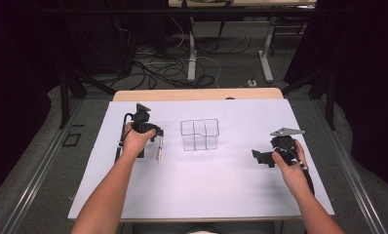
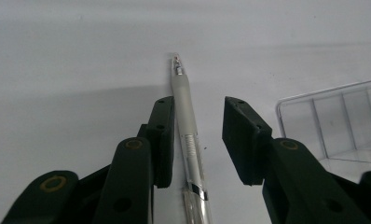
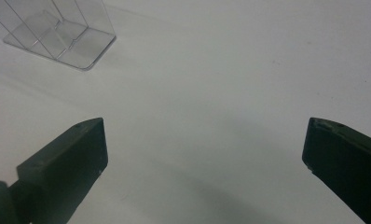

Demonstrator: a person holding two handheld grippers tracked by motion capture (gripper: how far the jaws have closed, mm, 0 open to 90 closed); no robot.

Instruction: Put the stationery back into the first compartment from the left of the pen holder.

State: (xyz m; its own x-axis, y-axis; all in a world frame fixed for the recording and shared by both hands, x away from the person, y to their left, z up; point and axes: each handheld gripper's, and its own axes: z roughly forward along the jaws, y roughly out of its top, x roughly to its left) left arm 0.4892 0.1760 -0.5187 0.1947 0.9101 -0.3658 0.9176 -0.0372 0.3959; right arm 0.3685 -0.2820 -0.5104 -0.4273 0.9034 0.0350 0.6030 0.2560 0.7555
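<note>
Black jaws of left gripper (image 2: 197, 140) straddle pen (image 2: 186, 135), one pad against barrel, other pad clear of it: not clamped yet. Pen lies flat on white table sheet (image 1: 206, 185), left of clear divided box (image 1: 199, 134), near it, apart. Box compartments look bare. Right gripper (image 3: 204, 149) hovers right of box, jaws wide apart, nothing between. Judgement: grasp step underway; lift, carry, placing into box all left.

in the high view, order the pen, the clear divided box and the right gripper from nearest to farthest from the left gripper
1. pen: on the table right beside the left gripper, between its jaws in the left gripper view.
2. clear divided box: mid-table, to the pen's right.
3. right gripper: far right of the table, jaws wide open.
</note>
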